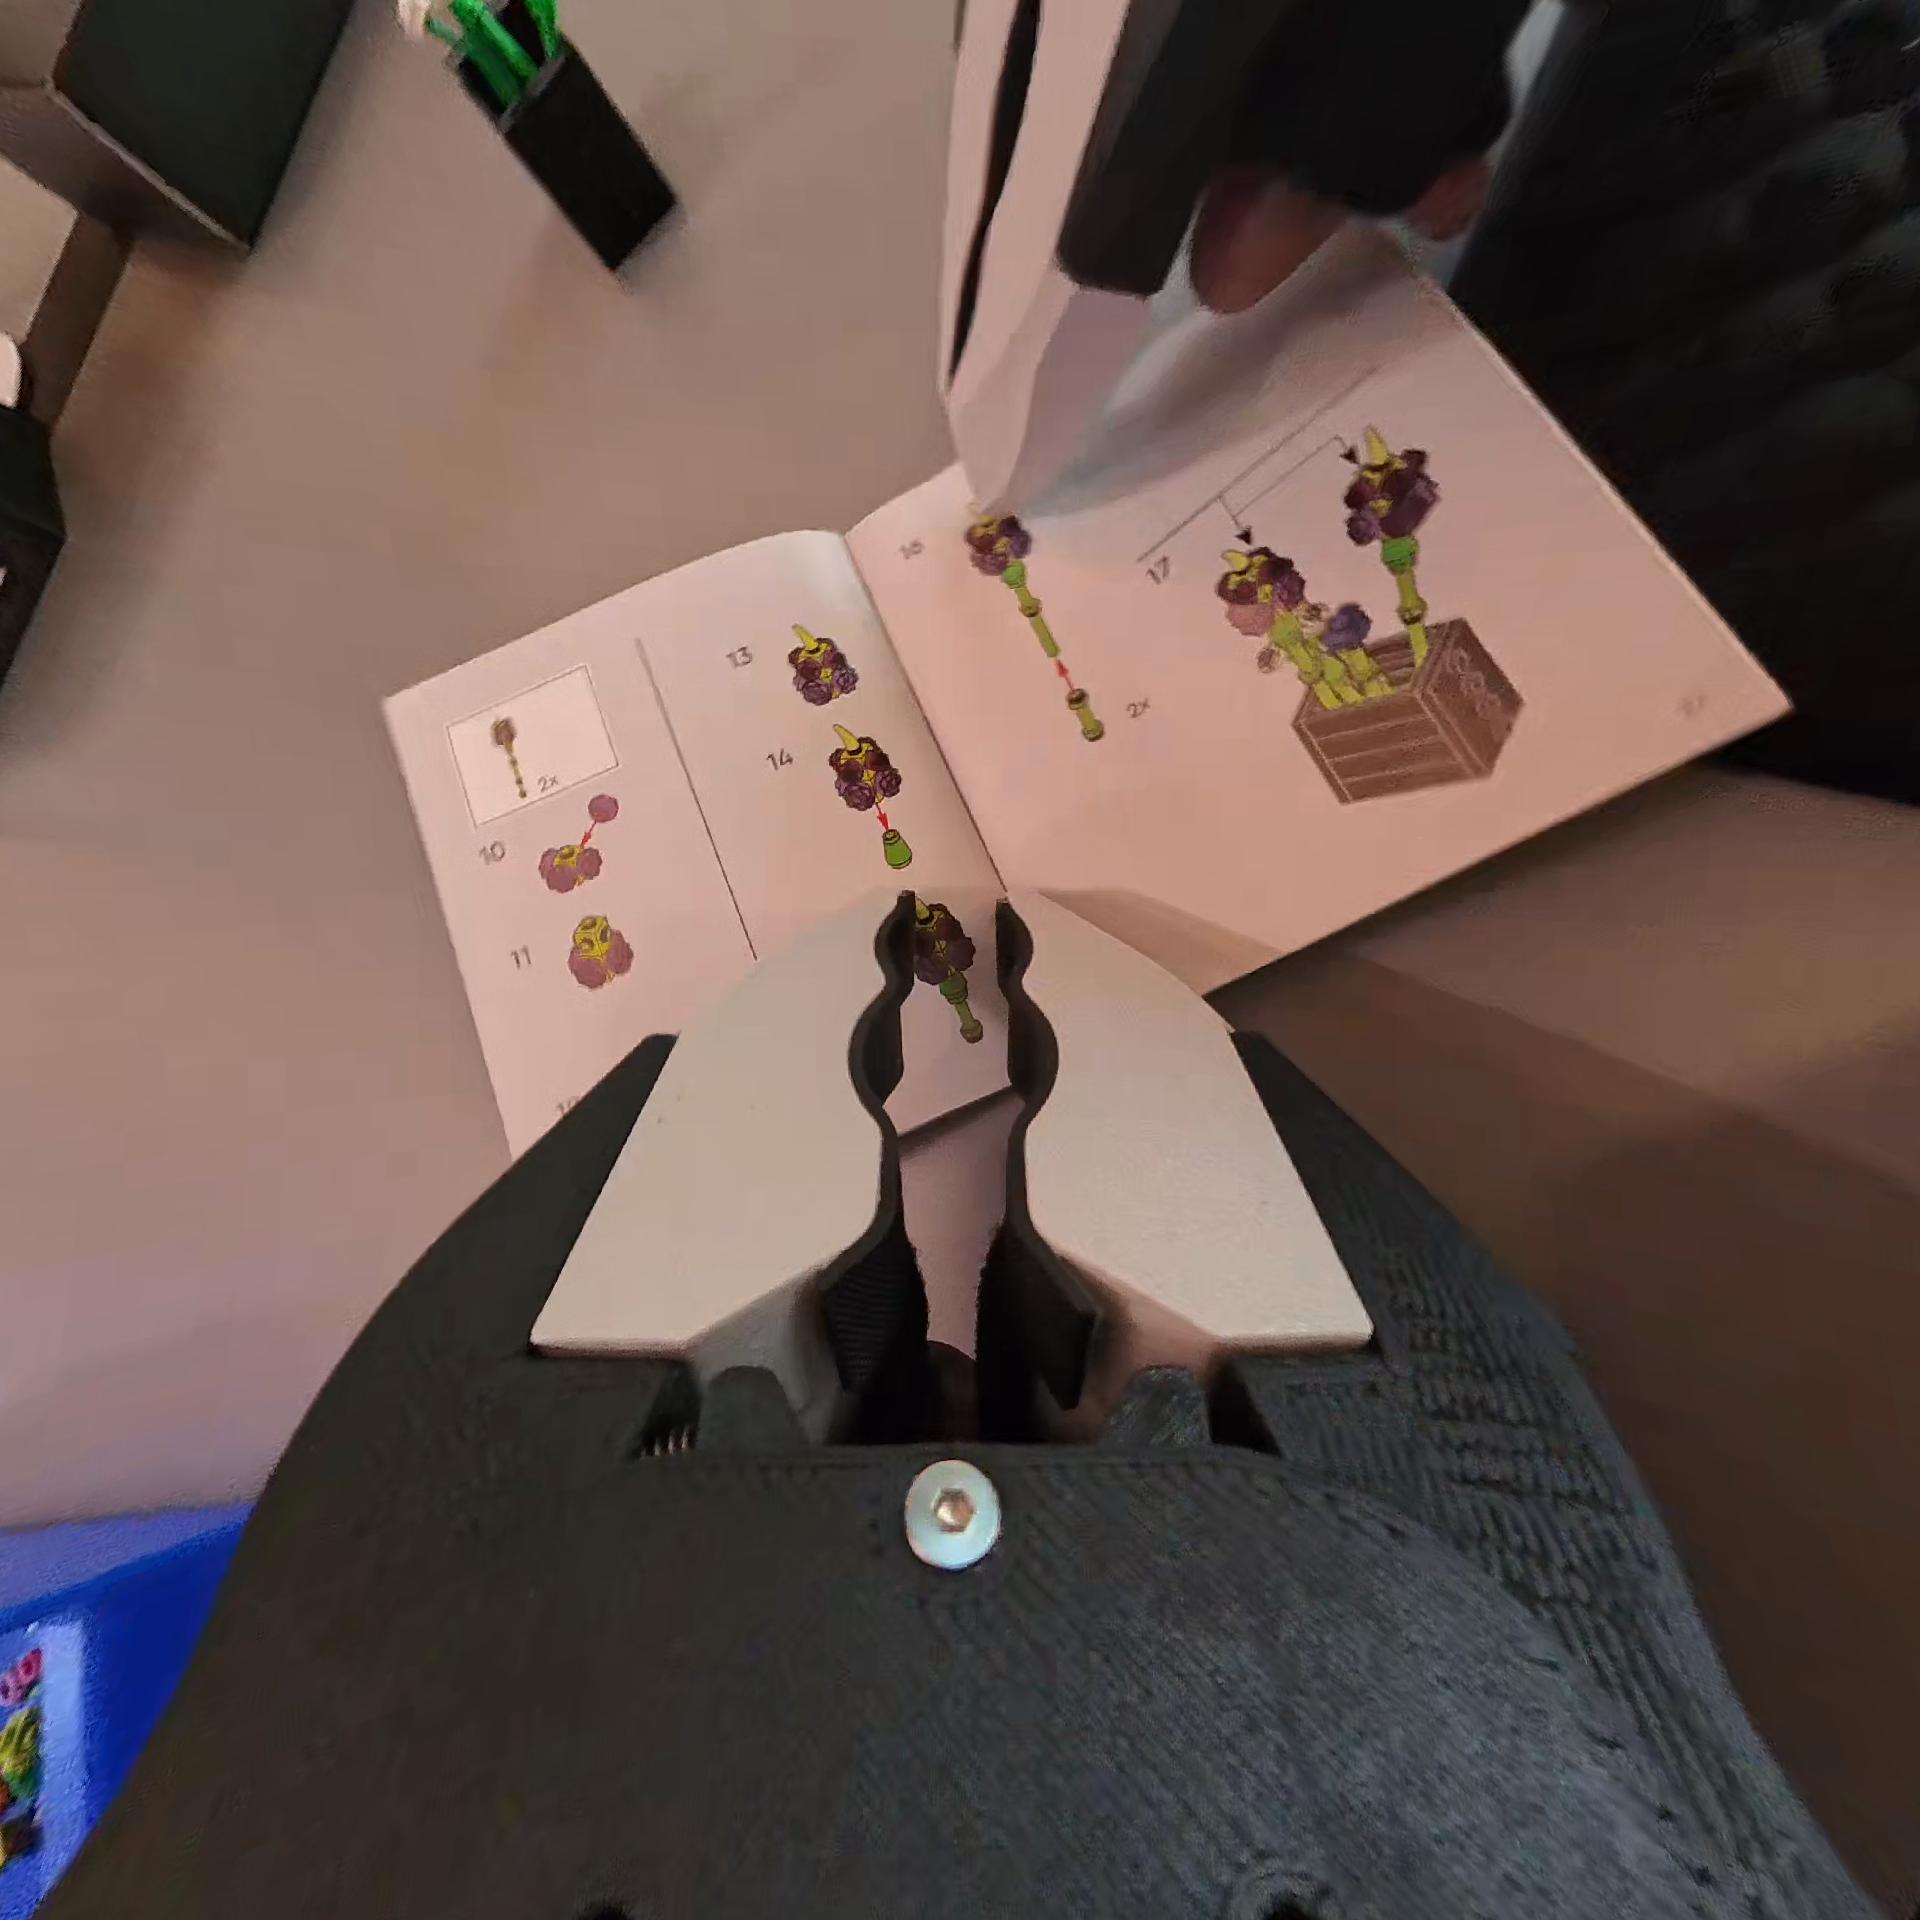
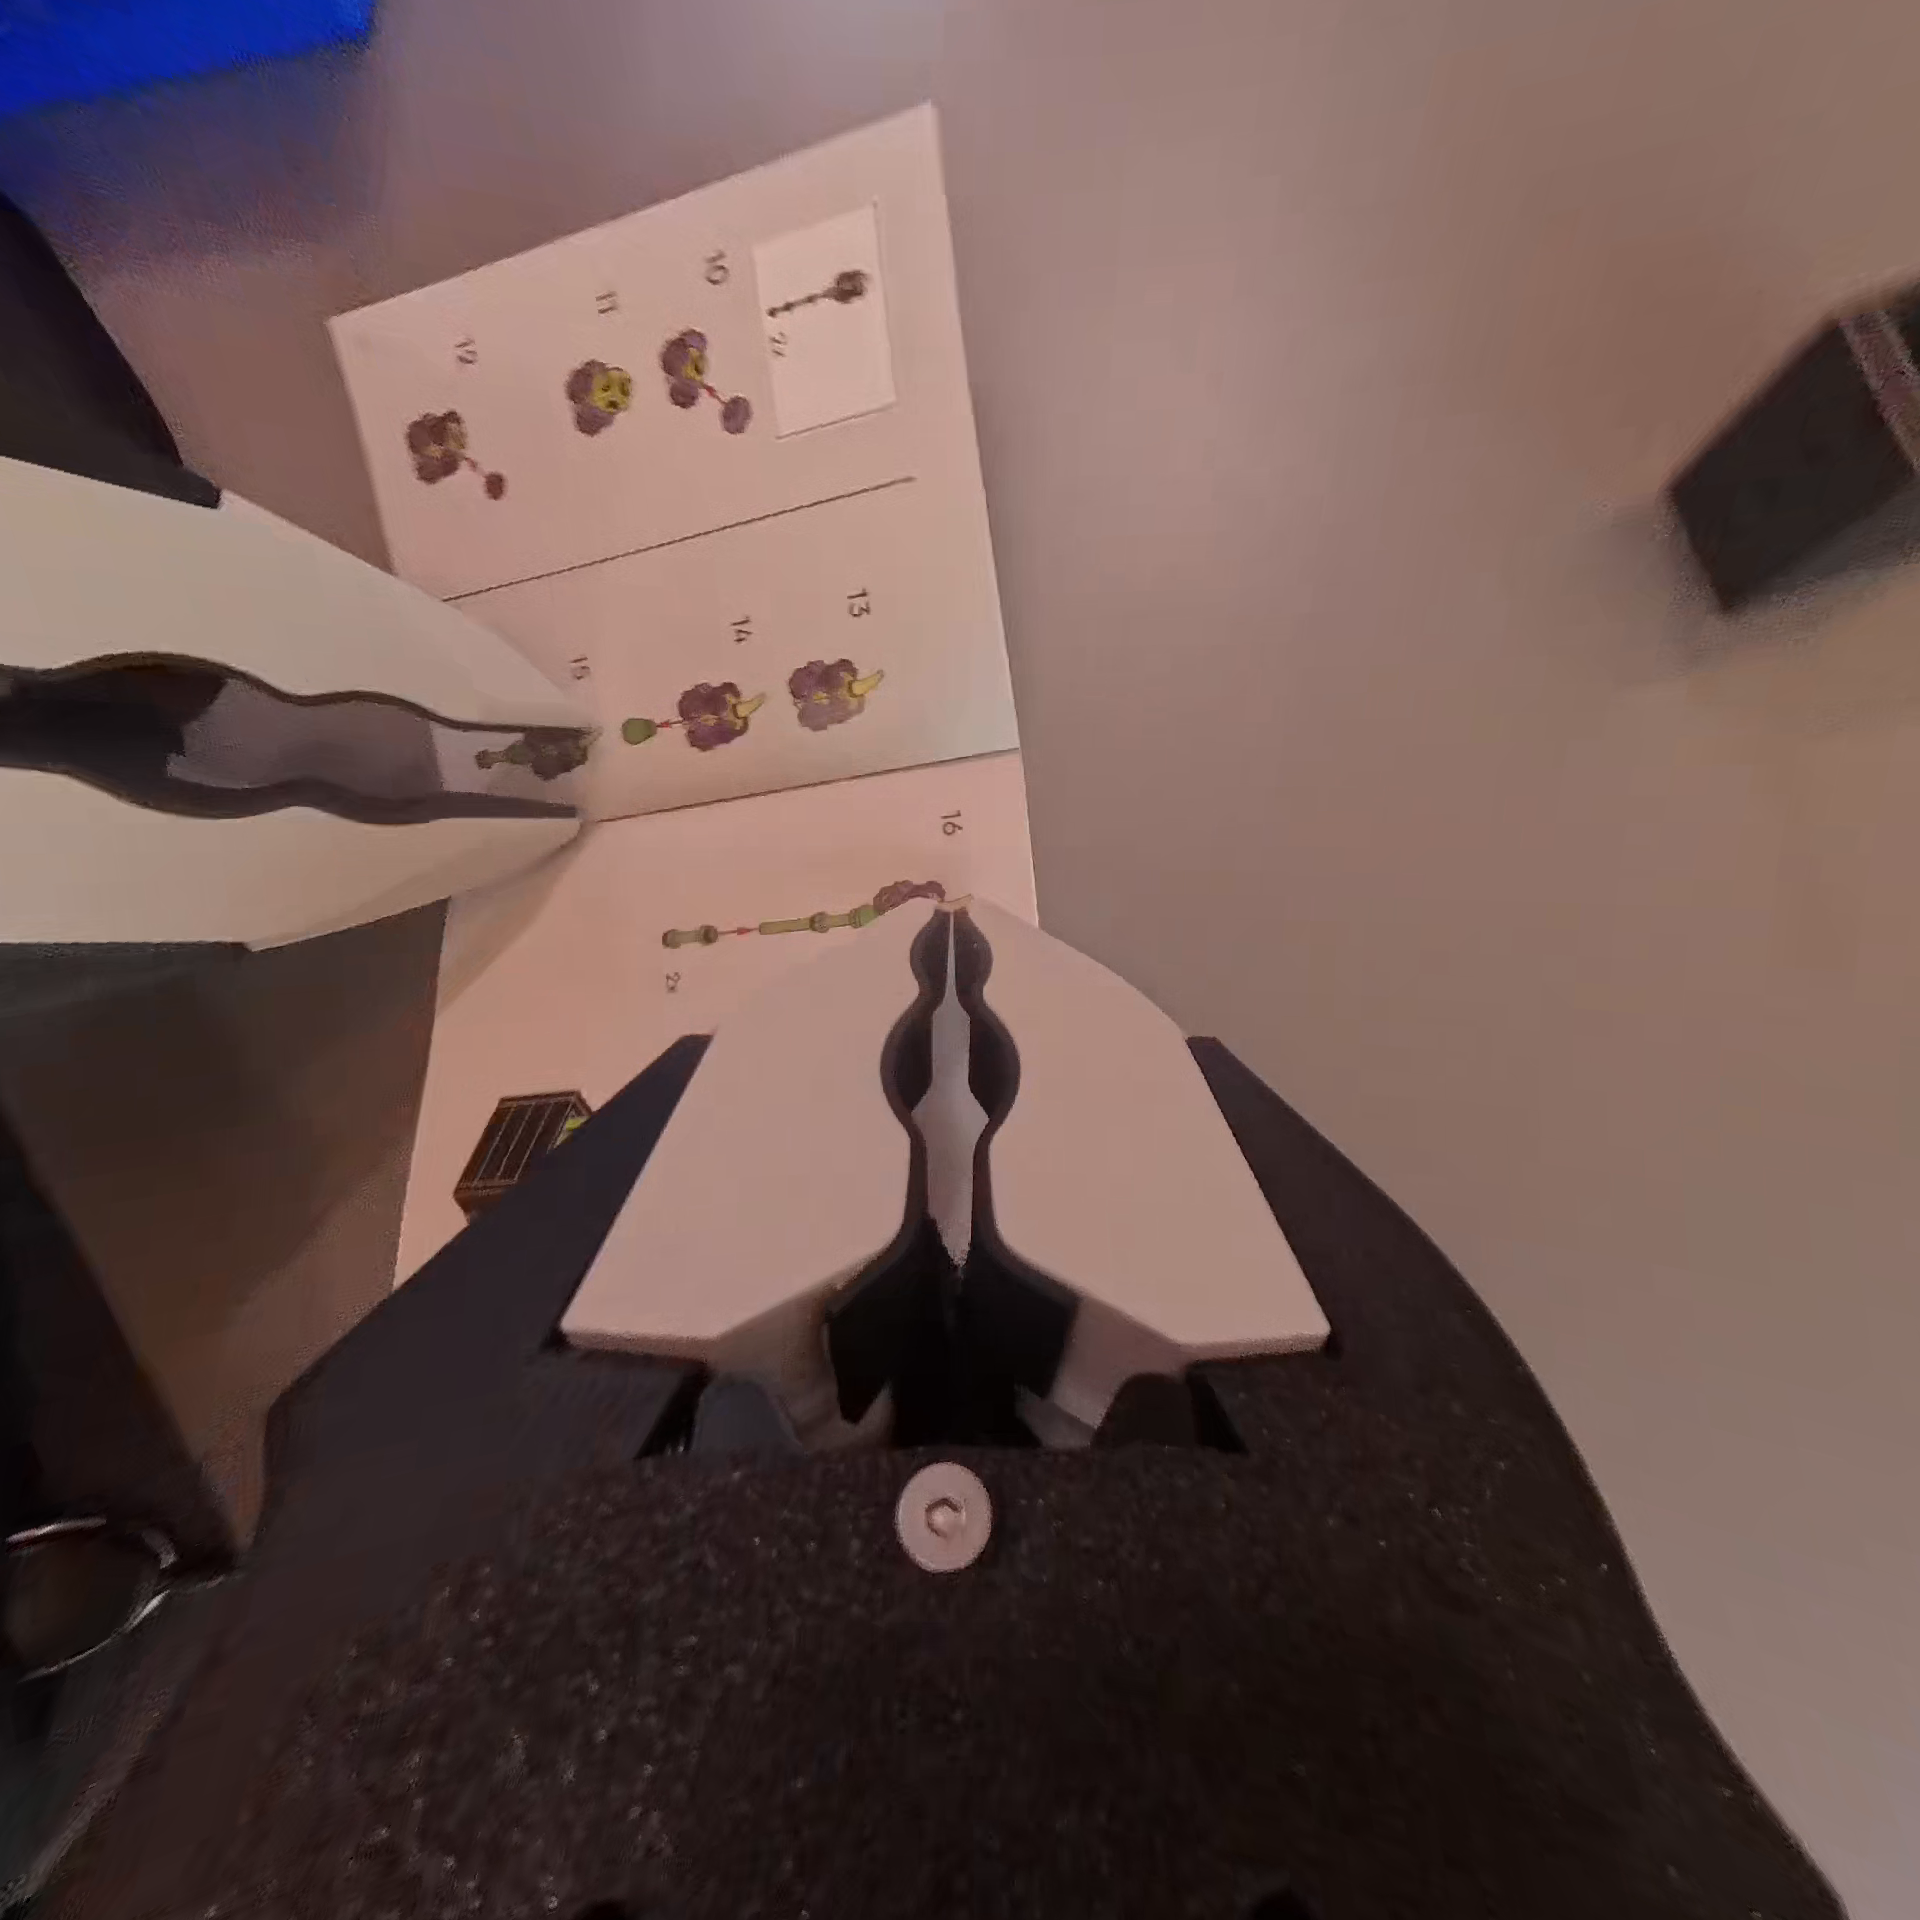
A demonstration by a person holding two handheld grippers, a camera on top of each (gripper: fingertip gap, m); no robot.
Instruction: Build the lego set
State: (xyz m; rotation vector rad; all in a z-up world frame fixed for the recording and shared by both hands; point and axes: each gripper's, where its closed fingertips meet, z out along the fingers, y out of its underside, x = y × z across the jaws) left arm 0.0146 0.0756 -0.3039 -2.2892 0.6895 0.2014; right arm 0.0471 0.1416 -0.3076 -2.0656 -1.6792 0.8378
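1. Blue box (image 1: 94,1621) far left of the left gripper's fingers and behind their tips. Black bin (image 1: 561,145) with green pieces (image 1: 499,52) well ahead and to the left, and a larger black box (image 1: 187,114) further left again.
2. Left gripper (image 1: 948,920) over the near edge of the open instruction booklet (image 1: 644,790), fingers narrowly parted and gripping nothing. Printed flower stem visible through the gap.
3. Booklet flat on the grey table (image 1: 312,520), directly ahead of those fingertips, with its spine just to their right.
4. Right gripper (image 1: 982,488) ahead and slightly right, tips down near the spine on the right-hand side, with a lifted, curling page (image 1: 1226,364) beside it.
5. Seen from the right wrist: right gripper (image 2: 951,916) pinched together on the thin white page (image 2: 951,1091) standing edge-on between its fingers. Left gripper (image 2: 577,774) off to the left, tips near the booklet (image 2: 831,540). Blurred black bin (image 2: 1787,468) well to the right.
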